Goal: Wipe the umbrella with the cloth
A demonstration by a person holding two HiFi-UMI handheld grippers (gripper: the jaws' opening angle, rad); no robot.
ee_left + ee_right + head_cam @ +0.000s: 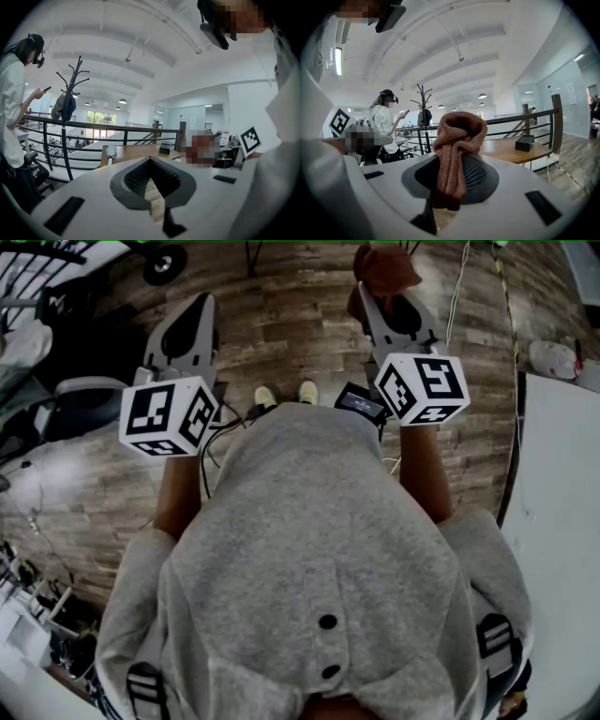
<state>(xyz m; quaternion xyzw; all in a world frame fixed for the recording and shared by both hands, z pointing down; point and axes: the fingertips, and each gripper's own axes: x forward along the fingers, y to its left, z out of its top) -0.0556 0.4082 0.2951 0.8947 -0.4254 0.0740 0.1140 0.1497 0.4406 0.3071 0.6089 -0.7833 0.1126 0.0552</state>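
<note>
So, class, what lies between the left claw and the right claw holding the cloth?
Head view: only wooden floor between left claw and right claw with the cloth; shoe tips sit lower down.

Two tools: left tool (151, 185), right tool (449, 185). One cloth (457, 140). One umbrella (111, 152). One coat stand (69, 98). One box (525, 142).

No readable txt, brands or nos. in any view.
</note>
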